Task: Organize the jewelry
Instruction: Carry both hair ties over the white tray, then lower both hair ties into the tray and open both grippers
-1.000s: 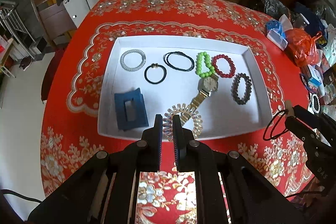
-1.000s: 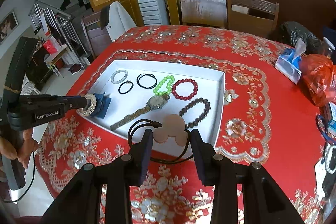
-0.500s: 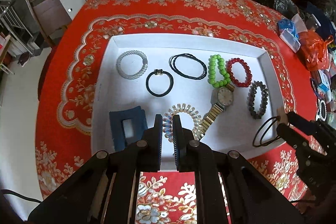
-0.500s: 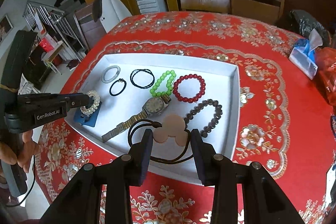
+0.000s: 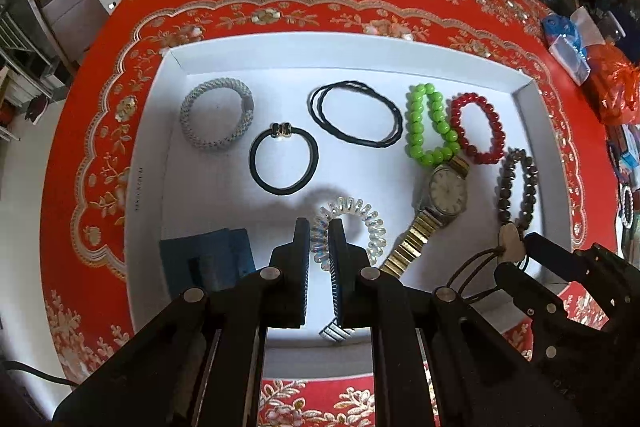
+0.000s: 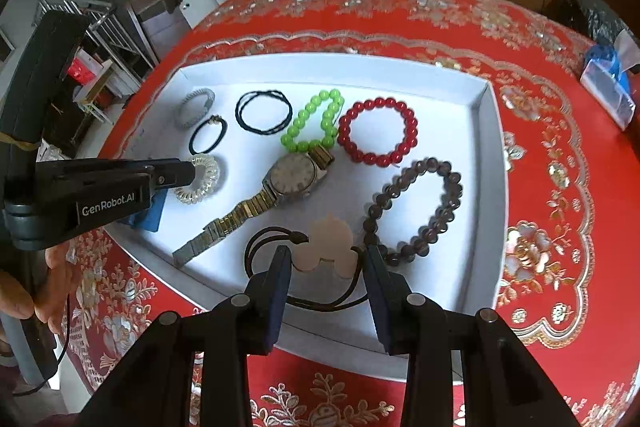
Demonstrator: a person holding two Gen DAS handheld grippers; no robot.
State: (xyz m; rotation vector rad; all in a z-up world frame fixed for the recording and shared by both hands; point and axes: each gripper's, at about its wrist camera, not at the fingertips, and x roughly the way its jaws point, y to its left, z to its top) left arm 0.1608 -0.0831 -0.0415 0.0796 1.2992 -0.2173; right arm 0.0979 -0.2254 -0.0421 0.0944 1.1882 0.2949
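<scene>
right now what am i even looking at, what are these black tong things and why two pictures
There is no robot here. A person holds a hand-held gripper in each hand, and each one carries a fisheye camera that looks along its two fingers. That gives two pictures of the same table.

The left hand-held gripper is shut on a clear spiral hair tie. The right hand-held gripper holds a pale mouse-shaped pendant on a black cord.

Both hang over a white tray on a red floral tablecloth. In the tray lie a gold-band wristwatch, a green bead bracelet, a red bead bracelet, a dark bead bracelet, black hair ties and a blue hair clip.
</scene>
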